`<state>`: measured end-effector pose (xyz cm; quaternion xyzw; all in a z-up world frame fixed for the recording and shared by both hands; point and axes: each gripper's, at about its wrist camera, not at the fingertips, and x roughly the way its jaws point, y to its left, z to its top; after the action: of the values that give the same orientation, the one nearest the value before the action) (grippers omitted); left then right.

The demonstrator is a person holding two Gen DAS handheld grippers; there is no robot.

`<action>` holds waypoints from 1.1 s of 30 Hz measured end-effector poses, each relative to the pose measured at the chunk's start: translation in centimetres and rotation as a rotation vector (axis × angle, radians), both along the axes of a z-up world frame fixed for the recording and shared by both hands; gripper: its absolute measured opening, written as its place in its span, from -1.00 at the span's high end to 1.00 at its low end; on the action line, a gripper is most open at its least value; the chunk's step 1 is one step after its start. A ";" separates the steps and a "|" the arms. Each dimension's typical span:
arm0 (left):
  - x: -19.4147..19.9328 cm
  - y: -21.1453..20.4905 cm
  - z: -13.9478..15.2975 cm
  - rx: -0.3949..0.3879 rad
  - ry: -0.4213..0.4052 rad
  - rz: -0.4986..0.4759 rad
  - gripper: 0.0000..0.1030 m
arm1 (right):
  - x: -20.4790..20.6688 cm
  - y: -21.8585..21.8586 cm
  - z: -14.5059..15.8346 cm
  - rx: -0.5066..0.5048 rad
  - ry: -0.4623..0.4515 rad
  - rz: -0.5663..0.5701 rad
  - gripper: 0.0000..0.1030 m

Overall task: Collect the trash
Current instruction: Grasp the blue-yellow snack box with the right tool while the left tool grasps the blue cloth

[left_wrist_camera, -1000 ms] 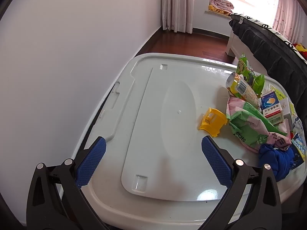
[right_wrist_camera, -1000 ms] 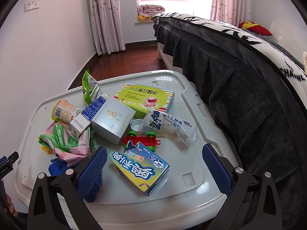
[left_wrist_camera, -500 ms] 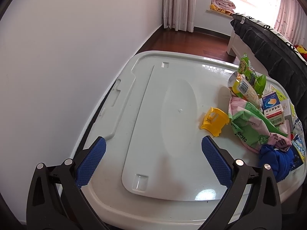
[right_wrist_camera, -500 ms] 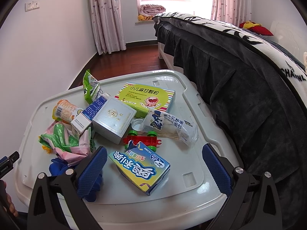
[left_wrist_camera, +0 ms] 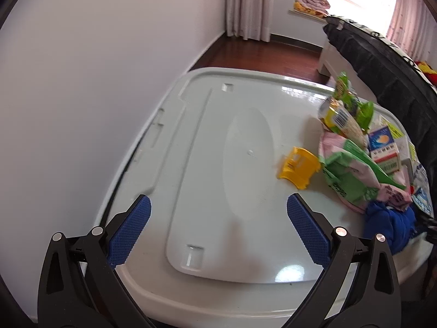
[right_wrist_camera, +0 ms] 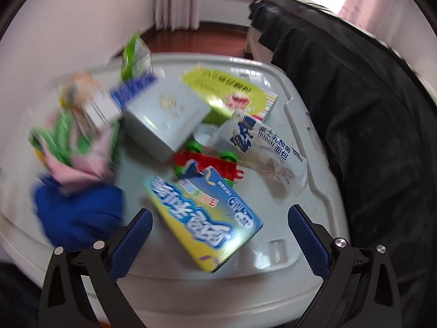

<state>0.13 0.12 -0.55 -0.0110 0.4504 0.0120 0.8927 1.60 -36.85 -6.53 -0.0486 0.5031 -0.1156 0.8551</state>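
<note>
Left tool (left_wrist_camera: pixel 218 213) spread wide, holding nothing, over the bare left half of the white worktop (left_wrist_camera: pixel 207 142); yellow plastic piece (left_wrist_camera: pixel 299 170) farther right, just beside a green-and-pink wrapper (left_wrist_camera: pixel 352 175) and a blue cloth (left_wrist_camera: pixel 390 227). Right tool (right_wrist_camera: pixel 220 225) likewise wide open and empty, over a blue-and-yellow box (right_wrist_camera: pixel 204 218), with a red-and-green toy (right_wrist_camera: pixel 210 161), a grey box (right_wrist_camera: pixel 166 114) and a clear bread bag (right_wrist_camera: pixel 262 147) beyond, blurred.
</note>
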 end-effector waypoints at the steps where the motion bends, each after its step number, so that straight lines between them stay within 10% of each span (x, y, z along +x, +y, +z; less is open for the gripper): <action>1: 0.0 -0.3 0.0 0.000 0.002 -0.020 -0.89 | 0.3 0.0 -0.5 -0.031 0.018 0.013 -0.87; 8: -0.6 -2.7 0.1 -0.014 -0.008 -0.163 -0.89 | 0.1 -1.1 -1.0 0.075 0.048 0.039 -0.14; 22: -2.3 -12.1 -1.9 -0.227 0.091 -0.590 -0.89 | -7.2 -2.4 5.7 0.244 -0.258 0.004 -0.13; 33: -0.6 -18.2 -5.3 -0.294 0.155 -0.639 -0.65 | -8.4 -2.9 6.0 0.259 -0.283 0.009 -0.14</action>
<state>-0.45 -18.10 -5.82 0.0029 0.4944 -0.3319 0.8034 -6.80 -39.76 -0.54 0.0765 0.3882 -0.0517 0.9169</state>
